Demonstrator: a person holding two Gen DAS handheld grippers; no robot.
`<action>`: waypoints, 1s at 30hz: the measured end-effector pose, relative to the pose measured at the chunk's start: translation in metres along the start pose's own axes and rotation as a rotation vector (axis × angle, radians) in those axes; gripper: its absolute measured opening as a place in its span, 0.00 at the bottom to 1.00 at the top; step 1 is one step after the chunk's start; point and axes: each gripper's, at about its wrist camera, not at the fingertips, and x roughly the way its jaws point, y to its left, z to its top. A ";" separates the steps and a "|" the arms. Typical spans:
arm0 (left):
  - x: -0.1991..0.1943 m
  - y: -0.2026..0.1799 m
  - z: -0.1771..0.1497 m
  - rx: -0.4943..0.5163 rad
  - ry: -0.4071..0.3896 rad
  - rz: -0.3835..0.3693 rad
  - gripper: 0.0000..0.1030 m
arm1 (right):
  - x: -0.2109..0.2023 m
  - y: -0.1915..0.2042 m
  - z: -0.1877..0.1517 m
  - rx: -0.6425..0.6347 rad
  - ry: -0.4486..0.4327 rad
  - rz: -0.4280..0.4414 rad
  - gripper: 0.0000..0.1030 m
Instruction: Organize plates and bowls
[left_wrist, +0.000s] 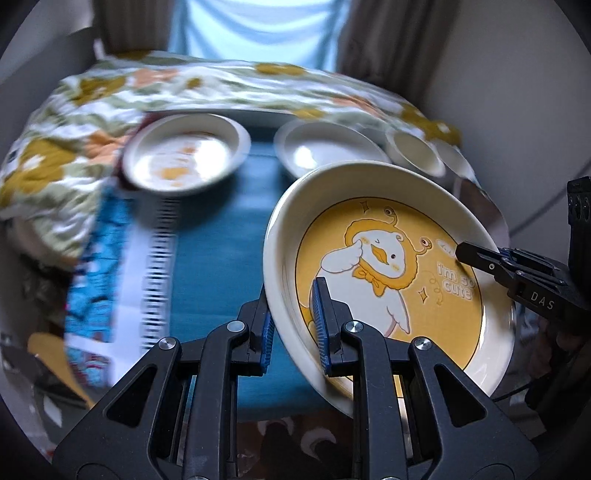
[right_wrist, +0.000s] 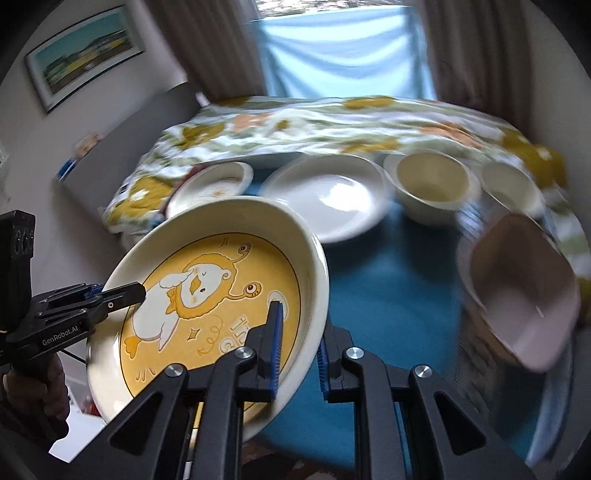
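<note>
Item in hand: 1 duck plate (left_wrist: 388, 280), cream rim, yellow centre with a cartoon duck and lettering, carried clear of the surface between 2 grippers. Left gripper (left_wrist: 293, 326): jaws pinching the plate's left rim, one pad inside the wall, one outside. Right gripper (right_wrist: 301, 349): jaws pinching the opposite rim in the same fashion. Step, as judged: transport of a lifted plate toward its place among the other dishes, not yet set down. Orientation: face up toward the cameras, tilted rather than level; slightly oval in outline, long axis running roughly between near and far, the 2 grips sitting across the short axis. Left to right on the teal cloth (right_wrist: 388, 295) behind: 1 printed plate (right_wrist: 218, 181), 1 plain white plate (right_wrist: 328, 195), 1 cream bowl (right_wrist: 430, 184), 1 second cream bowl (right_wrist: 511, 188), and nearest on the right 1 pinkish squared bowl (right_wrist: 524, 291), blurred. Floral bedding (right_wrist: 332, 122) lies beyond. Next move, as judged: bring the plate level over a matching plate, likely the printed one, lower both grippers together, then spread both jaws only once the base rests.
</note>
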 end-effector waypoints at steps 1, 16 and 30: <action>0.007 -0.012 -0.001 0.020 0.010 -0.014 0.16 | -0.005 -0.012 -0.008 0.022 0.000 -0.018 0.15; 0.096 -0.081 -0.023 0.108 0.016 -0.064 0.16 | 0.007 -0.106 -0.053 0.128 -0.057 -0.097 0.15; 0.118 -0.091 -0.029 0.145 0.013 -0.025 0.18 | 0.023 -0.114 -0.062 0.135 -0.039 -0.107 0.15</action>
